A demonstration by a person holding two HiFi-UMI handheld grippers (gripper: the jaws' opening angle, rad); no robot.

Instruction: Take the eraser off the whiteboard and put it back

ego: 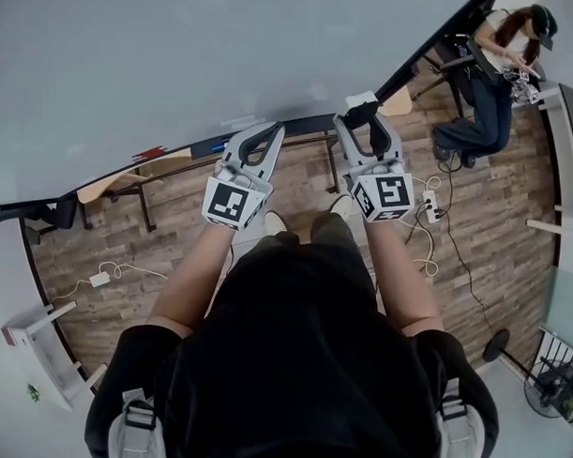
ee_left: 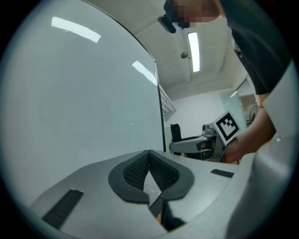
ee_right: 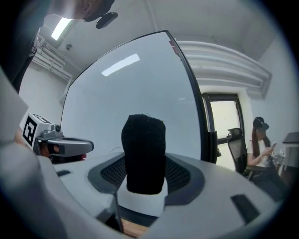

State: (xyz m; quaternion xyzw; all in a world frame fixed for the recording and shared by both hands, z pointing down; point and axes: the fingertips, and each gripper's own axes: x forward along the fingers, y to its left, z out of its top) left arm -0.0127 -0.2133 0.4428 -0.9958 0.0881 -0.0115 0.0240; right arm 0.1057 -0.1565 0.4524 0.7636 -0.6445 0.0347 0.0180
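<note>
The whiteboard fills the upper part of the head view, and its tray ledge runs along the bottom edge. My right gripper is shut on the eraser, just off the board's lower right corner. In the right gripper view the eraser stands upright between the jaws, black felt above a white body. My left gripper hangs beside it to the left, shut and empty, pointing at the board. The left gripper view shows its jaw tips meeting with nothing between them.
A person sits at a desk at the far right. A power strip with cables lies on the wooden floor below my right hand. A red item rests on the tray ledge. A fan stands at the lower right.
</note>
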